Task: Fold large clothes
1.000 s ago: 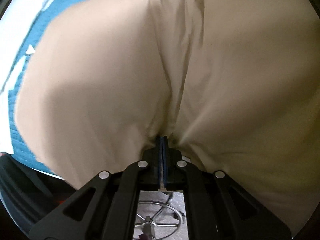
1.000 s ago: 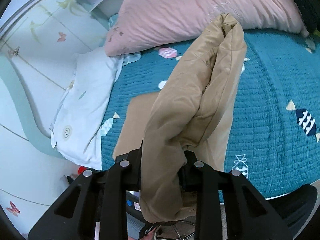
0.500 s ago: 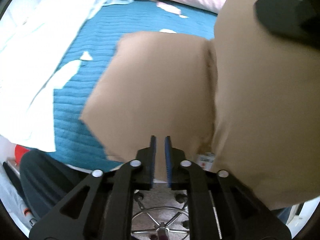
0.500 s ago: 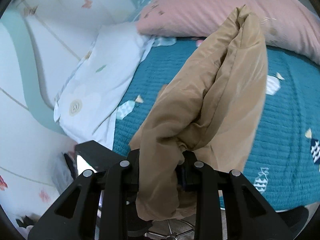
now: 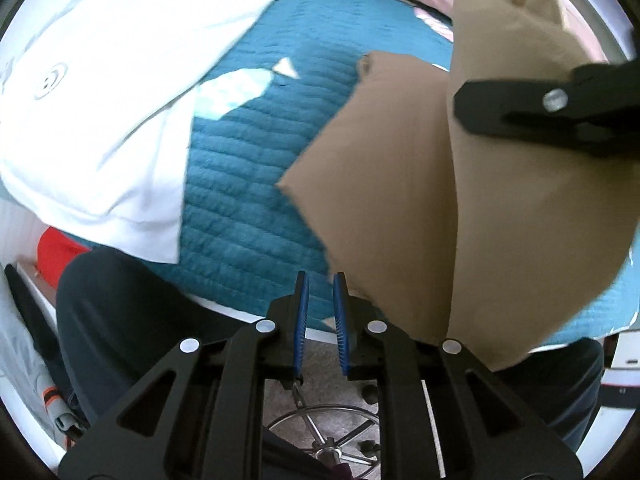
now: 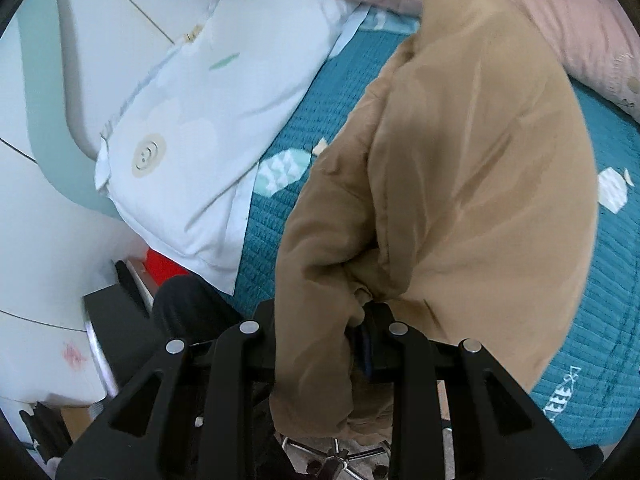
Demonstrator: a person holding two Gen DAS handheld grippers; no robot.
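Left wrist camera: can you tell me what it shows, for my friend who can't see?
The left hand-held gripper is open and empty above a teal bedspread. Beside it a tan garment hangs from the right hand-held gripper.

Teal quilted bedspread with pale patches. White pillow on its left edge, pink pillow at the head. Red box under the white pillow, chair base below.

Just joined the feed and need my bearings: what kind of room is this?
Most likely a bedroom: a teal quilt covers a bed, with a white pillow and a pink pillow at its head.
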